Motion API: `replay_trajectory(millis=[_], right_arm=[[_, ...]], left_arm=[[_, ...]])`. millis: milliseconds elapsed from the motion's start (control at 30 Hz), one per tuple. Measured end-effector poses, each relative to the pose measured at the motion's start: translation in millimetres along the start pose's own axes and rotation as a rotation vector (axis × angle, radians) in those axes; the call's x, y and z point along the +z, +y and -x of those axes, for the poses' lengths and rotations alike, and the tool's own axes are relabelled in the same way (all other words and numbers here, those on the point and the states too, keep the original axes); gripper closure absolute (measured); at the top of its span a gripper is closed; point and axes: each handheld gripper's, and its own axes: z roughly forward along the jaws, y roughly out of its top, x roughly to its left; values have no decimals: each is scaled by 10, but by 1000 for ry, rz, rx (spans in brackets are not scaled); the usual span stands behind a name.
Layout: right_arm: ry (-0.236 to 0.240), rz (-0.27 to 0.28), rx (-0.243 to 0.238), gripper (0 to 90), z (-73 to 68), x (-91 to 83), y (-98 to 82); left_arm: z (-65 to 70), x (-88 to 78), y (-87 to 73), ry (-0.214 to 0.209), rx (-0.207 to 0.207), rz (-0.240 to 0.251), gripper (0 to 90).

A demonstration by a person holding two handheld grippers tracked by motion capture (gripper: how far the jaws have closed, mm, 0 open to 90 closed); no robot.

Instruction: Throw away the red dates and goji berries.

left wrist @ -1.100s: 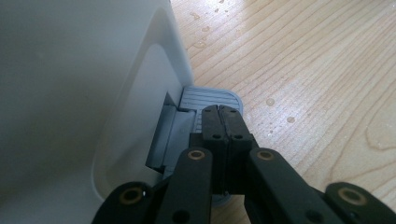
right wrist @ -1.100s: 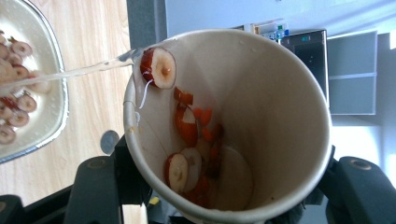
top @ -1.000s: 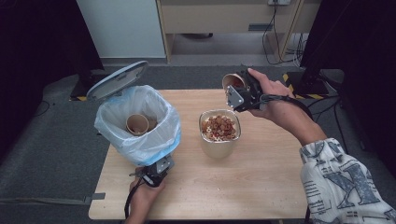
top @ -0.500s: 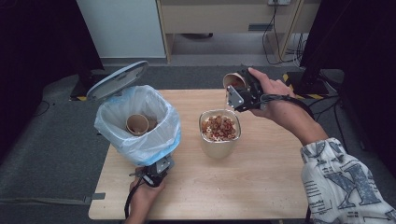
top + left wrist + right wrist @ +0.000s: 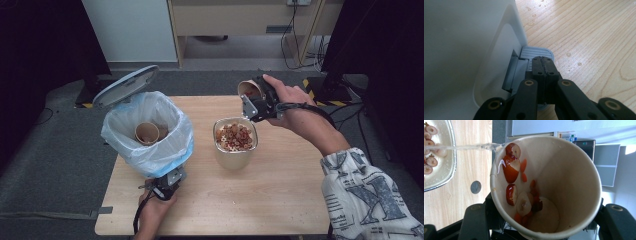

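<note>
My right gripper point(image 5: 256, 101) is shut on a paper cup point(image 5: 248, 90), held tipped on its side above the far edge of a cream bowl point(image 5: 232, 159) of red and white fruit pieces. In the right gripper view the paper cup point(image 5: 569, 182) has wet fruit pieces point(image 5: 510, 170) clinging inside, and a thin stream of liquid point(image 5: 469, 147) runs from its lip toward the bowl point(image 5: 452, 157). My left gripper point(image 5: 171, 178) is shut, with its tips point(image 5: 541, 59) resting on the grey pedal point(image 5: 536, 51) of a pedal bin point(image 5: 150, 145).
The bin's lid point(image 5: 125, 86) stands open and a white bag lines the bin. Another paper cup point(image 5: 146, 133) lies inside it. Water drops point(image 5: 579, 64) dot the wooden table point(image 5: 280, 200). Grey floor surrounds the table, with cables at the back right.
</note>
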Motion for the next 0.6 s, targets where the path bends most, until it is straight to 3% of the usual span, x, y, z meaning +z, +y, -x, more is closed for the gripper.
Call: replay_trajectory(millis=[67,100,267,333,400,500,600], right_arm=[[0,12,43,368,35,-7,-12],[-8,6,42,368,46,-11,-13],[2,-3,-28,368,-10,-18,37],[-2,-13,-29,368,0,-11,20],[-3,-12,4,368,39,-12,-17],[-2,-20,2,368,56,-11,-39],[7,-28,-52,368,9,-11,-5]], left_arm=[[-1,1,0,0,0,1,887],[-3,-1,-1,-1,2,-1,887],[-7,-1,1,-4,6,-2,887],[-4,0,1,-3,7,-1,887],[-3,0,1,-1,1,0,887],[-3,-1,1,-2,-1,-2,887],[-3,-1,2,-3,1,-3,887]])
